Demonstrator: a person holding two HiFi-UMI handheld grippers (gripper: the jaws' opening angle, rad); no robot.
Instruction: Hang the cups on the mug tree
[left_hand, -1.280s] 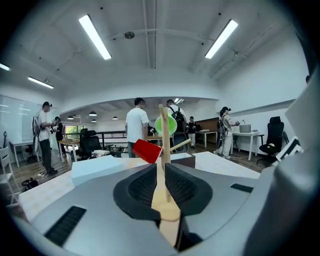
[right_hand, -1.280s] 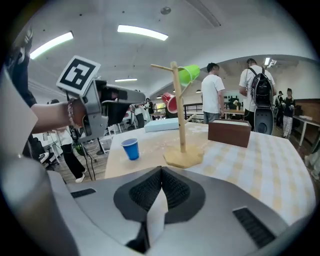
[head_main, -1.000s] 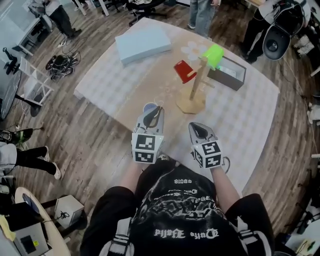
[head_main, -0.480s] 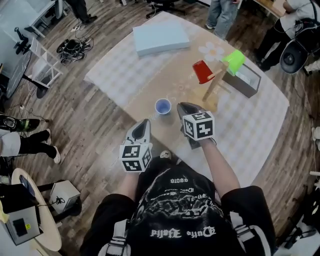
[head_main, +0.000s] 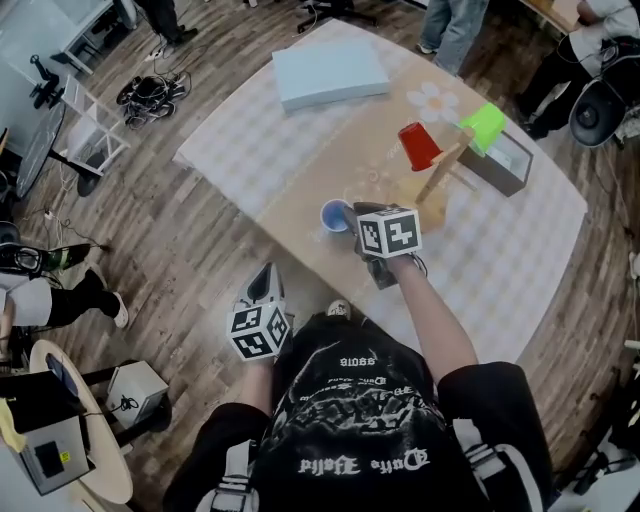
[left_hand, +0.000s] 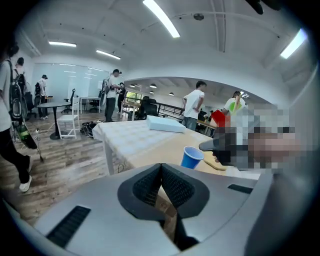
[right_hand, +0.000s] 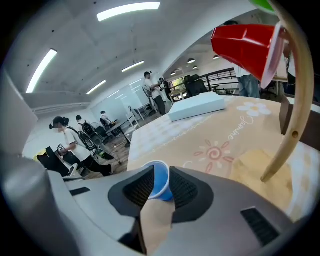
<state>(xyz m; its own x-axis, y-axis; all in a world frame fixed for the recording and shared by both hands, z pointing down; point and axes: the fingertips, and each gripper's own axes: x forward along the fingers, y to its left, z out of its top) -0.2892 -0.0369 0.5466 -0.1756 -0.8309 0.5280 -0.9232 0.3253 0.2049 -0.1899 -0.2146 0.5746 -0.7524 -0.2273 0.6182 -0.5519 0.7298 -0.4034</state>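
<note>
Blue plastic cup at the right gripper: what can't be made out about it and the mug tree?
- Grip on the small blue plastic cup: right gripper view; pads flank it, contact unclear.
- Wooden mug tree top: right gripper view, cut off by upper edge.
- Lime-green cup: there, a sliver.

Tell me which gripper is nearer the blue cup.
Right. The right gripper is at the blue cup, which stands between its jaws; the left gripper hangs off the table's near edge, by the person's body, clear of the cup.

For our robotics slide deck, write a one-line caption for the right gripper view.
Right gripper, jaws open, at the blue cup on the table; a red cup hangs on the mug tree.
</note>
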